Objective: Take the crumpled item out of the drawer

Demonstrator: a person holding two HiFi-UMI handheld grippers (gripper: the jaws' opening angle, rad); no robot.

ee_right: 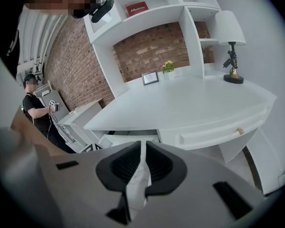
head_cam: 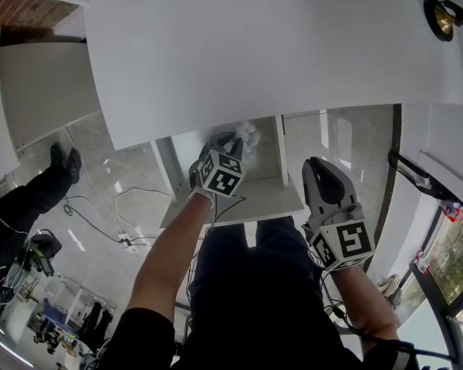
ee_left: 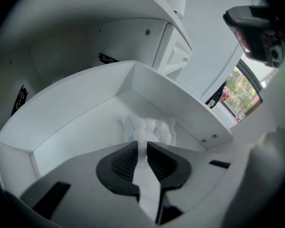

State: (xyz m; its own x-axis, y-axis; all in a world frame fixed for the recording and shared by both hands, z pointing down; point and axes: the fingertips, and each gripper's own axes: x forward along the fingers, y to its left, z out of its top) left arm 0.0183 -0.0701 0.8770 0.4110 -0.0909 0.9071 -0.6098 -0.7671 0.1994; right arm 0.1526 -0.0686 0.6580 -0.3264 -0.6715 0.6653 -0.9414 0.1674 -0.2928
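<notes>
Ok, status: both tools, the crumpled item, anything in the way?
Left tool in drawer, jaws a slit apart at edge of crumpled item; grip unclear. Right tool outside, empty, slit apart. Nothing seen in the way.

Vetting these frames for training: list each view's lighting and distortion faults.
Head view: fisheye bows the desk edges. Left gripper view: dark corners, shadowed cavity above the drawer, white crumpled item low in contrast. Right gripper view: bowed shelves, near fingers soft.

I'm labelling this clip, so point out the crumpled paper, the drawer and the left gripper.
crumpled paper [ee_left: 152,128], left gripper view, middle of the white wad.
drawer [ee_left: 80,109], left gripper view, a bare inner side wall.
left gripper [ee_left: 142,144], left gripper view, midway between its fingertips.
</notes>
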